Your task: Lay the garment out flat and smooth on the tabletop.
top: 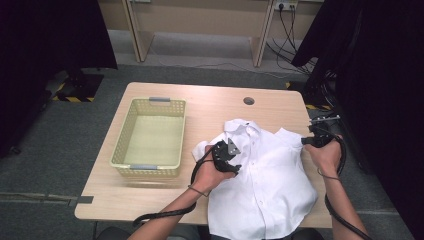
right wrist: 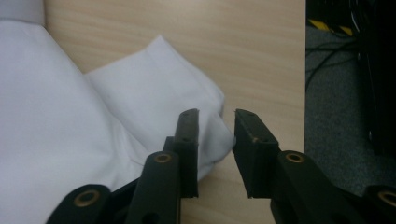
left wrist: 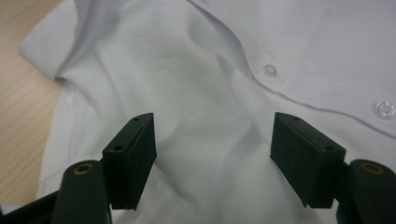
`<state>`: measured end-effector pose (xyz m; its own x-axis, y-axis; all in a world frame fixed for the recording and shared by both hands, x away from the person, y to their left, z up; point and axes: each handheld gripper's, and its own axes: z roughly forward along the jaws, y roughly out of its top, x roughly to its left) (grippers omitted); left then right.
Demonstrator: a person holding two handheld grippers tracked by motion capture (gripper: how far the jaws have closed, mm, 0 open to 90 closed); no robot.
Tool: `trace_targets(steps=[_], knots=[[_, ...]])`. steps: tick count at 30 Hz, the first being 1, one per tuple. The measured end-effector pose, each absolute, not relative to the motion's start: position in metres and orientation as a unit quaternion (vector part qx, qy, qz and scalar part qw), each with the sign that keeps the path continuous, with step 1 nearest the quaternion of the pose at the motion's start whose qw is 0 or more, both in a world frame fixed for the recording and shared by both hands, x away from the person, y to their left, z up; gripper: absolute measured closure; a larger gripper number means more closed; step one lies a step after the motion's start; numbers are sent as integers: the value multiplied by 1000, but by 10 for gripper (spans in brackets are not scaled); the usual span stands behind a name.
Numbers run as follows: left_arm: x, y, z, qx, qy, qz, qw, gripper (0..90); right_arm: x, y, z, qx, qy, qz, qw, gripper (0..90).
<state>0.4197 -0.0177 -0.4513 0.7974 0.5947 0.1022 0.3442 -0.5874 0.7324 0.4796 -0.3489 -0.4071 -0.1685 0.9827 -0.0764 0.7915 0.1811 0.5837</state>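
The white shirt [top: 265,175] lies face up on the right half of the desk [top: 210,102], collar toward the far edge and hem hanging over the near edge; its right sleeve end [right wrist: 187,107] reaches close to the desk's right edge, with only a narrow strip of bare wood beyond it. It is a buttoned shirt (clear buttons [left wrist: 269,70] run down the front placket), rumpled around the left shoulder, with the short left sleeve [top: 202,147] bunched toward the middle of the desk. The left gripper [top: 226,156] rests over that left shoulder, its fingers [left wrist: 130,158] spread wide apart above the cloth, nothing clamped between them. The right gripper [top: 320,137] sits at the right sleeve near the right edge; its fingers [right wrist: 187,149] stand a little apart, the sleeve's folded corner just at the gap and not pressed. A pale yellow basket [top: 150,102] stands on the left half of the desk, near the left edge and well apart from the shirt, with nothing inside it. Bare desk lies open along the far edge.
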Motion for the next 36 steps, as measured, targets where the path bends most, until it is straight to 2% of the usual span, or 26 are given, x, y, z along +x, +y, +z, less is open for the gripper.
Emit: trace_targets(steps=[4, 8, 13, 14, 18, 28, 31, 36], knots=[[421, -18, -449, 873, 269, 172, 369, 304, 486, -342, -396, 585, 740, 230, 238, 645], [423, -20, -451, 875, 269, 168, 366, 301, 494, -333, -395, 576, 748, 244, 220, 627], [424, -24, -453, 877, 270, 164, 362, 294, 514, -321, -410, 570, 764, 229, 197, 589], [425, -25, -455, 879, 270, 162, 359, 294, 521, -317, -418, 571, 767, 232, 175, 572], [426, -26, -457, 882, 269, 159, 352, 295, 531, -307, -432, 566, 779, 225, 150, 537], [425, -27, -458, 884, 267, 158, 351, 298, 536, -295, -447, 553, 797, 200, 139, 495], [425, -27, -458, 884, 266, 157, 351, 299, 536, -295, -447, 553, 796, 203, 140, 534], [425, -27, -459, 884, 267, 158, 351, 301, 532, -295, -447, 552, 794, 214, 141, 764]])
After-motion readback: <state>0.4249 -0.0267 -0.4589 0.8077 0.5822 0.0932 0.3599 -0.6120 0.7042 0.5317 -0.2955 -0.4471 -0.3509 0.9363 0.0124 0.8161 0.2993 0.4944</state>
